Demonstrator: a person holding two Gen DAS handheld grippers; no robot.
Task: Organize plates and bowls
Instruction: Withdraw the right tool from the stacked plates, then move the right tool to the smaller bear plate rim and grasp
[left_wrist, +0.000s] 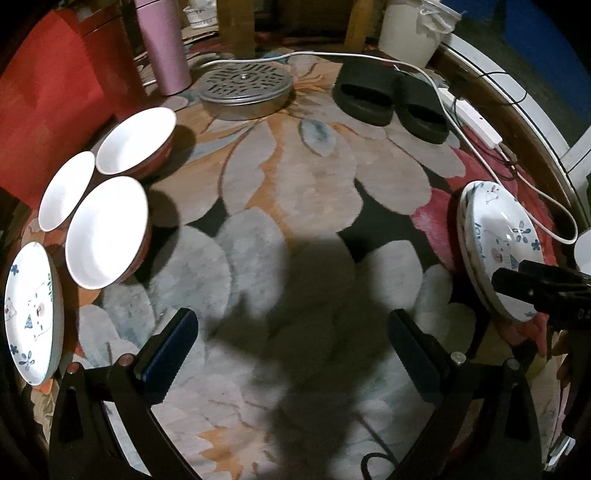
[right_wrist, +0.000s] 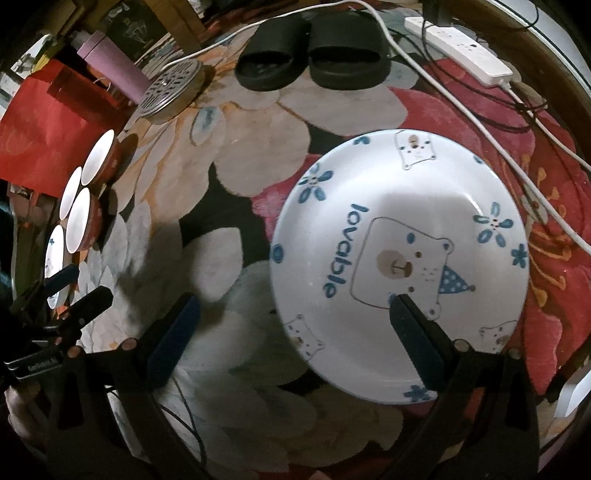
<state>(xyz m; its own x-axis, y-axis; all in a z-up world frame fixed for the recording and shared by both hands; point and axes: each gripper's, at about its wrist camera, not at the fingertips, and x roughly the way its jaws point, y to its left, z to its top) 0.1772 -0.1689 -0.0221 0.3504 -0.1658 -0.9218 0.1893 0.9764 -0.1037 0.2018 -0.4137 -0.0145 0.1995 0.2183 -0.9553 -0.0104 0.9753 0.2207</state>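
Left wrist view: your left gripper hung spread wide over the floral rug, holding nothing. Three white bowls clustered at left, rims nearly touching; a bear-print plate lay just beside them. A plate stack sat at right.

Right wrist view: your right gripper was also spread and empty, one finger over the "lovable" plate; contact unclear.

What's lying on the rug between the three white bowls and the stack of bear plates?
Nothing: between the bowls and the bear plates, the left wrist view shows bare floral rug, only shadow.
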